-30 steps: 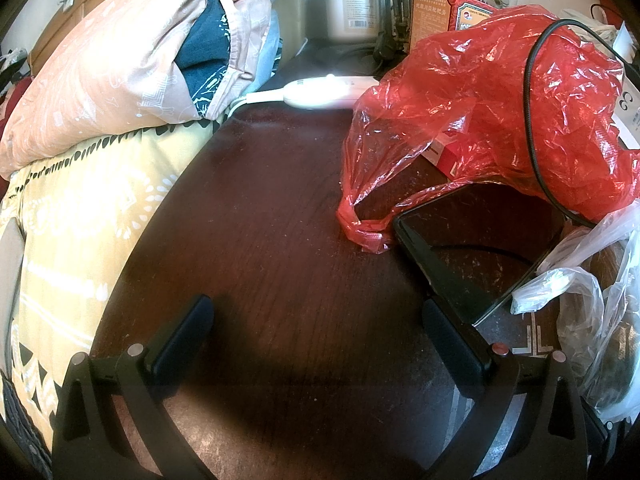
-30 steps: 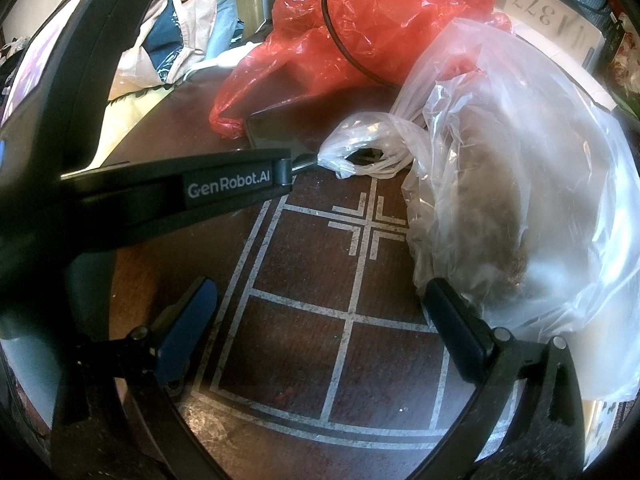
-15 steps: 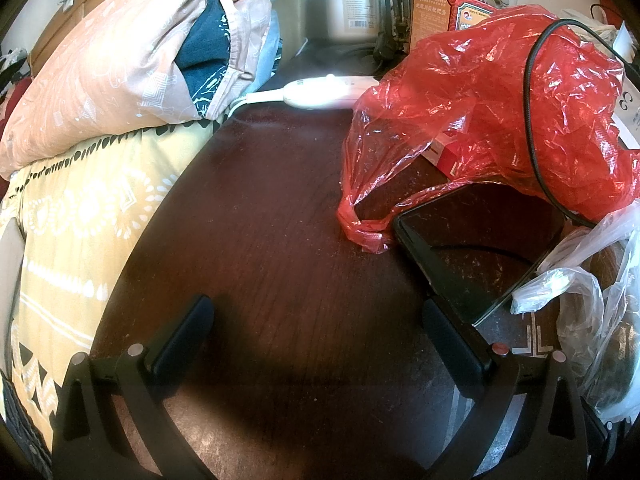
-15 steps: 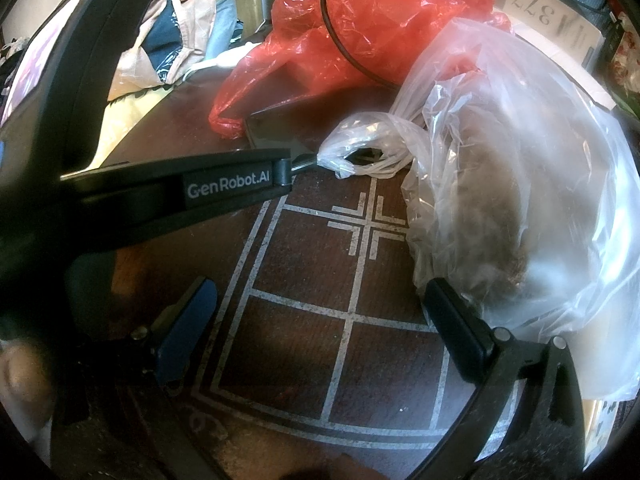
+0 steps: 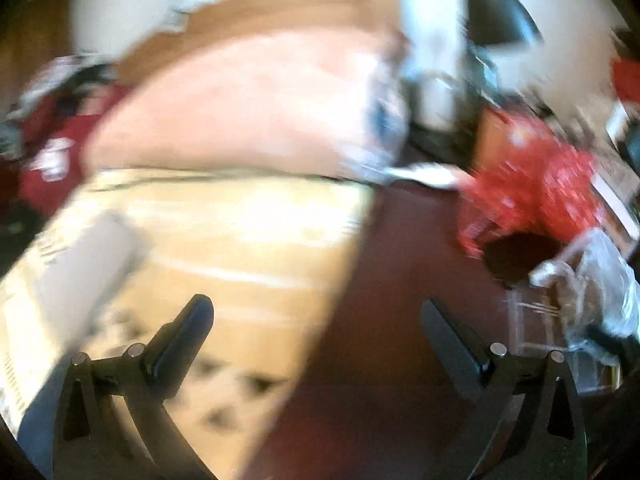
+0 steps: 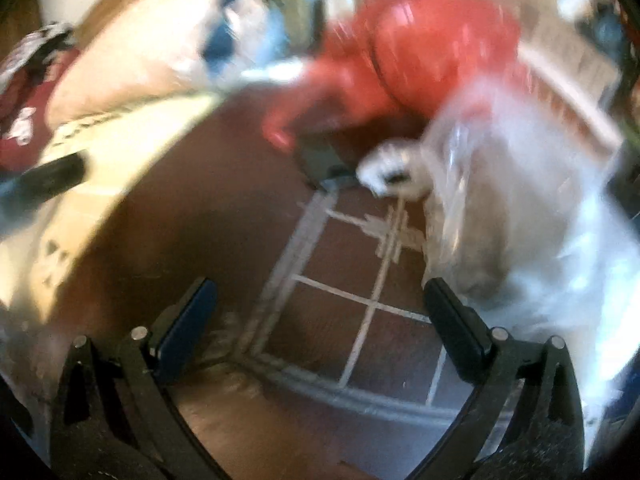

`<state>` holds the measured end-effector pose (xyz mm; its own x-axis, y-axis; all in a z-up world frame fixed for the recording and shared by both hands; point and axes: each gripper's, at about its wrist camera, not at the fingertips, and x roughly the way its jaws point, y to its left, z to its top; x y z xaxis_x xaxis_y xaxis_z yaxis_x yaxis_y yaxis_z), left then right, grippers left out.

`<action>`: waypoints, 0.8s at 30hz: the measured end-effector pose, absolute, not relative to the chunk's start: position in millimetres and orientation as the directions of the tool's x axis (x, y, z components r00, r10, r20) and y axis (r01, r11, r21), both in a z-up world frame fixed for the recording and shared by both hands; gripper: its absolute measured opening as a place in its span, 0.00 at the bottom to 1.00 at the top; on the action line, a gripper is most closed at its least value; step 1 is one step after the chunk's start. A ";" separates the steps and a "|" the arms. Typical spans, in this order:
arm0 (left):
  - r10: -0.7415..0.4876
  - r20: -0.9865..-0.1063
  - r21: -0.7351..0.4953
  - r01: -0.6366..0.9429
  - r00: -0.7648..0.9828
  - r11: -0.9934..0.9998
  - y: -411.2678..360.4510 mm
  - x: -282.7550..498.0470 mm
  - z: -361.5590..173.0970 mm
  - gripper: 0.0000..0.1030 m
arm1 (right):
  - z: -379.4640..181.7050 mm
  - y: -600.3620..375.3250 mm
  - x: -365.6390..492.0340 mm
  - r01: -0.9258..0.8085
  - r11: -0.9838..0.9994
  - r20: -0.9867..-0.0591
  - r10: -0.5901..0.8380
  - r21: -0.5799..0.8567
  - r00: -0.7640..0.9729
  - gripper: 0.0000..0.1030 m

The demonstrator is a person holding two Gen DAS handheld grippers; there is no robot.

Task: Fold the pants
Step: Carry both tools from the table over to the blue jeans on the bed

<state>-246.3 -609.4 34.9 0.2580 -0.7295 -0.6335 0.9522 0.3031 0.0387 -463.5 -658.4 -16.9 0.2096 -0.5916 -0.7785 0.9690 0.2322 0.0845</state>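
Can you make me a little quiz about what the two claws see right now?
1. True or false: the left claw is squeezing the red plastic bag.
2. In the right wrist view, what lies next to the right claw on its right side: A) a clear plastic bag, B) a pillow, C) a shoe?
3. Fill in: both claws are wide ____.

Key: 1. False, it holds nothing and the bag lies far ahead. 2. A. 3. open.

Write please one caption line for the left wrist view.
Blurred view: open left gripper above the bed edge and dark table, red bag behind.
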 end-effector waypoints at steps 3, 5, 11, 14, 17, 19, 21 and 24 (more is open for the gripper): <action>-0.730 -0.554 0.072 0.896 0.401 0.437 -525.5 -202.3 66.1 1.00 | 9.8 -631.0 -447.8 0.952 0.303 -0.738 -0.635 0.034 0.228 1.00; -0.720 -0.502 0.067 0.852 0.479 0.519 -463.5 -176.1 85.1 1.00 | 26.0 -617.8 -432.1 0.927 0.373 -0.742 -0.610 0.040 0.278 1.00; -0.537 -0.335 -0.029 0.561 0.774 0.827 -230.6 -96.3 143.3 1.00 | 92.5 -539.7 -365.0 0.683 0.718 -0.563 -0.513 0.133 0.648 1.00; -0.381 -0.285 -0.115 0.363 0.880 0.925 -109.2 -58.2 163.2 1.00 | 102.1 -512.1 -322.5 0.472 0.860 -0.511 -0.322 0.193 0.797 1.00; -0.221 -0.278 -0.201 0.168 0.935 0.965 -2.8 -25.2 166.5 1.00 | 94.5 -513.2 -272.4 0.328 0.893 -0.544 -0.117 0.307 0.831 1.00; -0.101 -0.307 -0.229 0.029 0.946 0.973 63.8 -1.8 161.0 1.00 | 88.1 -526.6 -232.9 0.296 0.874 -0.586 -0.015 0.386 0.810 1.00; -0.029 -0.374 -0.248 -0.070 0.927 0.966 115.3 19.5 149.4 1.00 | 92.9 -525.6 -208.9 0.297 0.873 -0.608 -0.001 0.387 0.794 1.00; 0.054 -0.510 -0.248 -0.207 0.859 0.946 186.2 46.3 122.2 1.00 | 96.4 -534.5 -188.5 0.316 0.833 -0.633 0.053 0.455 0.772 1.00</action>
<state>46.3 186.2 122.2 0.8588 0.0543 -0.5095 -0.2070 0.9464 -0.2480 -188.5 -534.5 96.4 0.7724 0.0526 -0.6330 0.3160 0.8326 0.4549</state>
